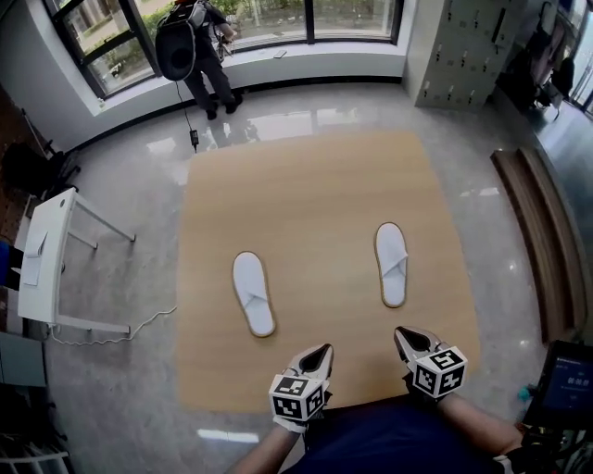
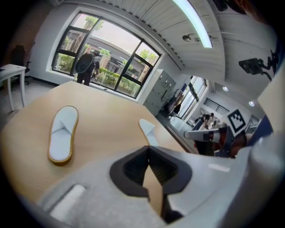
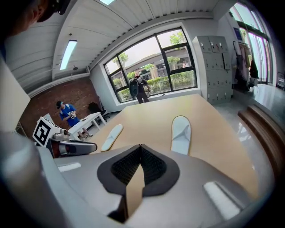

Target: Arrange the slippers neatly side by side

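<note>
The left slipper (image 1: 253, 293) and right slipper (image 1: 391, 263) lie well apart on the board (image 1: 315, 185), probably light and floppy, best pinched at the sole's rim, while left gripper (image 1: 320, 353) and right gripper (image 1: 404, 335) hover closed, empty.

Tan mat (image 1: 315, 176) flat on glossy grey floor (image 1: 139, 185), white table (image 1: 46, 250) and a thin cable (image 1: 139, 326) just off its left edge. By the far window (image 1: 269, 18), a person (image 1: 208, 79) with a dark backpack (image 1: 174, 46); grey lockers (image 1: 459, 46) far right, wooden bench (image 1: 547, 241) along the right.
</note>
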Available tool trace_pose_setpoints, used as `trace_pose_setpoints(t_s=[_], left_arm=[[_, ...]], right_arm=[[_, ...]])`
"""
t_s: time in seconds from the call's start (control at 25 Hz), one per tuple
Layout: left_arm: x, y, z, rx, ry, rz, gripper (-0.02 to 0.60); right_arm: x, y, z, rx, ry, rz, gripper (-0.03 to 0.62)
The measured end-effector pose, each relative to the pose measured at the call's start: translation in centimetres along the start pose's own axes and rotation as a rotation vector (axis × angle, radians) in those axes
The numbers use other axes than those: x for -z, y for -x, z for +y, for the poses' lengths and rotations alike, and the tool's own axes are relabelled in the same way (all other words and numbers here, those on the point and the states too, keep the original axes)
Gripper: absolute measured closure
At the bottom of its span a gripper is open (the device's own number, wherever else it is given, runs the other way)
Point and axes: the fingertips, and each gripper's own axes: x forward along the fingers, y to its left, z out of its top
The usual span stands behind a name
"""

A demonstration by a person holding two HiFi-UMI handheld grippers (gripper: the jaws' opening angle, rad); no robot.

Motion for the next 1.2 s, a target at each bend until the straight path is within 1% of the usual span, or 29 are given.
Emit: trace_pose_setpoints(t_s=[0.12, 0.28, 0.4, 0.52, 0.64, 0.76, 0.84, 1.0, 1.2], left_arm=[[-0.6, -0.6, 0.3, 0.023, -0.011, 0.007, 0.578], [-0.8, -0.9, 0.4, 0.021, 0.006, 0.003, 0.577], [-1.3, -0.9, -0.4, 0.019, 0.003, -0.004, 0.577], [-2.5, -0.6, -1.0, 0.006, -0.027, -0.017, 0.578], [-3.5, 0.0, -1.1, -0.019, -0.038, -0.027, 0.578], [-4.8, 0.2, -0.5, -0.063, -0.041, -0.038, 0.578], [-5.9, 0.3, 0.7, -0.100, -0.060, -0.052, 0.577], [-7.5, 0.1, 4.3, -0.187, -0.115, -0.056, 0.577], [-10.0, -0.2, 9.7, -0.297, -0.166, -0.077, 0.578]], right_arm=[[0.1, 0.4, -0.6, 0.036, -0.019, 0.005, 0.583], [0.1, 0.5, -0.8, 0.048, -0.046, 0.007, 0.583], [-0.3, -0.1, -0.9, 0.038, -0.069, -0.001, 0.583], [-0.8, -1.4, -0.9, 0.015, -0.076, -0.019, 0.583], [-1.8, -2.2, -0.7, -0.007, -0.043, -0.041, 0.583], [-3.5, -2.5, -1.4, -0.016, 0.045, -0.065, 0.583], [-4.6, -2.9, -2.2, -0.013, 0.091, -0.085, 0.583], [-5.3, -4.3, -5.2, 0.017, 0.116, -0.106, 0.583], [-6.2, -6.7, -9.2, 0.072, 0.158, -0.099, 0.583]])
